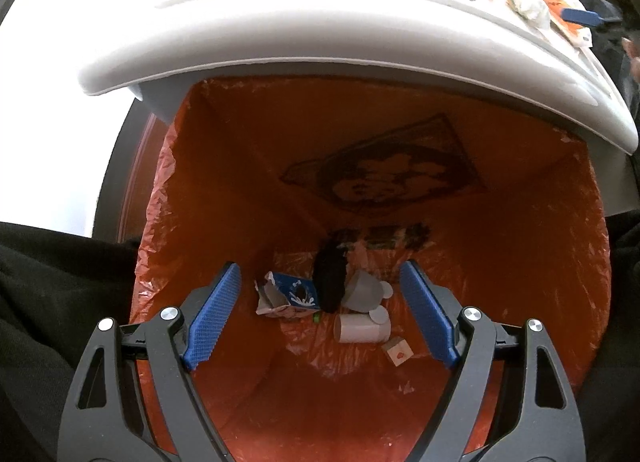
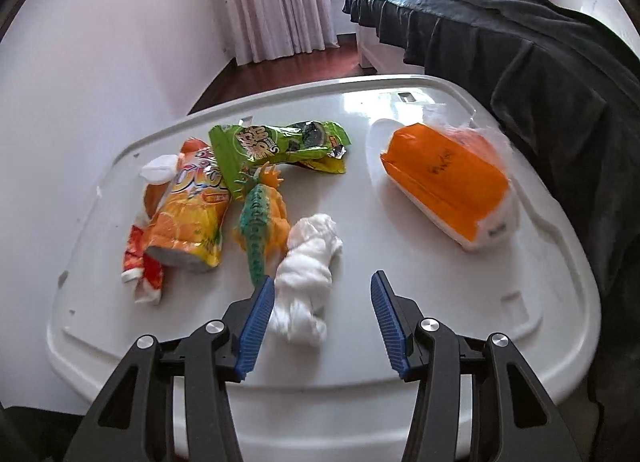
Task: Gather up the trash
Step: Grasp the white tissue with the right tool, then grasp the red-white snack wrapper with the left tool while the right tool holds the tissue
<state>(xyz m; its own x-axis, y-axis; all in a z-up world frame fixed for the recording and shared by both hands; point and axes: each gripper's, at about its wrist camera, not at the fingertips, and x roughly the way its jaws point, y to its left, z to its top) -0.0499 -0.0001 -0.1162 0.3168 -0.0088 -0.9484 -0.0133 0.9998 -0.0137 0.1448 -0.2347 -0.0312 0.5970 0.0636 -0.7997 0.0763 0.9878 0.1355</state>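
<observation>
My left gripper is open and empty, held over the mouth of a bin lined with an orange bag. At the bag's bottom lie a blue milk carton, a black item, white cups and a small box. My right gripper is open above the white table, its fingers on either side of a crumpled white tissue. On the table lie an orange snack bag, a green wrapper and a red-white wrapper.
An orange-green toy dinosaur lies just left of the tissue. An orange tissue pack lies at the table's right. A dark-covered bed stands behind the table. The table edge overhangs the bin.
</observation>
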